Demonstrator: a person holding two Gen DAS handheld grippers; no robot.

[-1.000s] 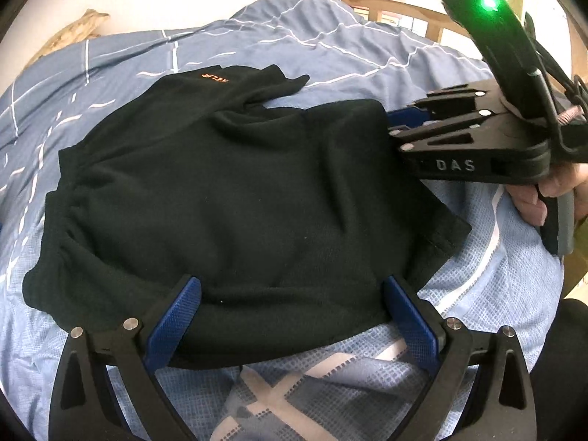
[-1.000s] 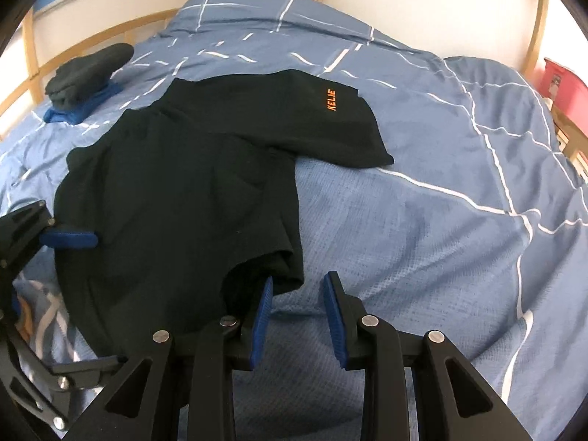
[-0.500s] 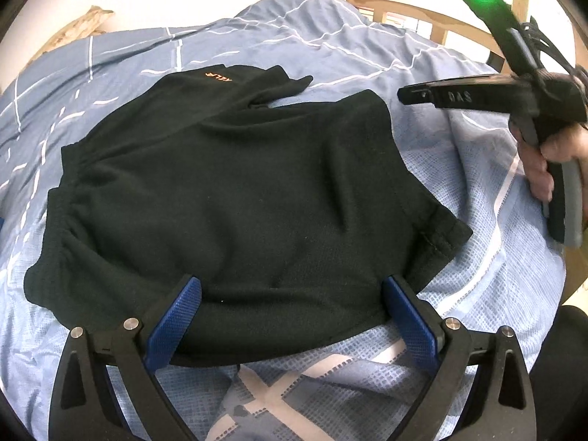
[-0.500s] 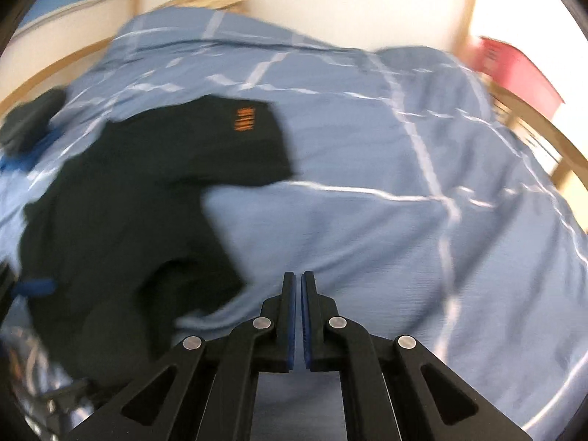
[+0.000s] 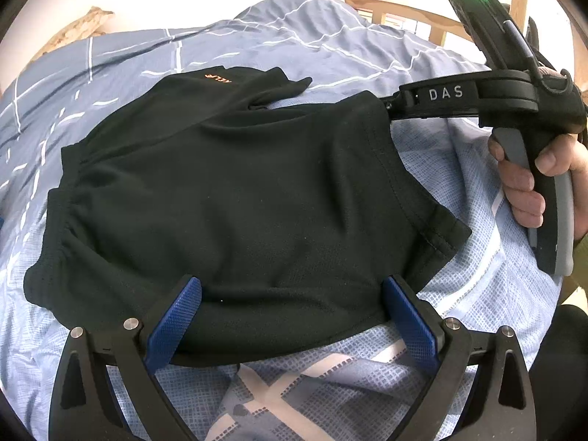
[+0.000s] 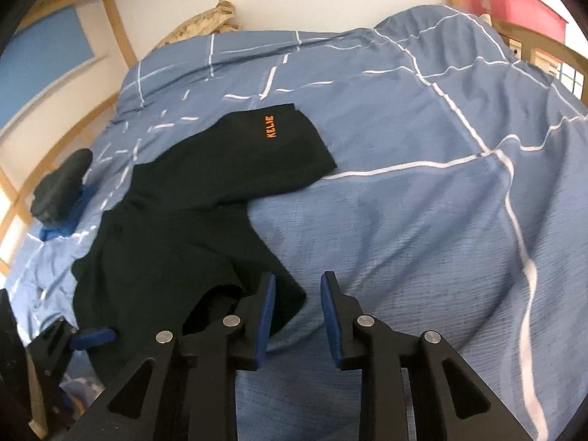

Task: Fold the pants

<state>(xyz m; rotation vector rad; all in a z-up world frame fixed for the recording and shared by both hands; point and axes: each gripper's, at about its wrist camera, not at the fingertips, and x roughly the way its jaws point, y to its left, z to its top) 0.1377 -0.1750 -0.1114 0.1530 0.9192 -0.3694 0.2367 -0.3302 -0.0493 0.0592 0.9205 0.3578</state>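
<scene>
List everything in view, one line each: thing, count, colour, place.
pants: one, black with orange lettering, spread on the bed, one leg folded over.
duvet: one, blue with white lines, covering the bed.
clothes pile: one, dark over blue, far left edge of the bed.
storage box: one, red, past the bed's far right corner.
bed frame: one, wooden, around the bed.
left gripper: one, black with blue fingers, open at the pants' near edge.
right gripper: one, same colours, open at the leg hem.
hand: one, on the right gripper's handle.
</scene>
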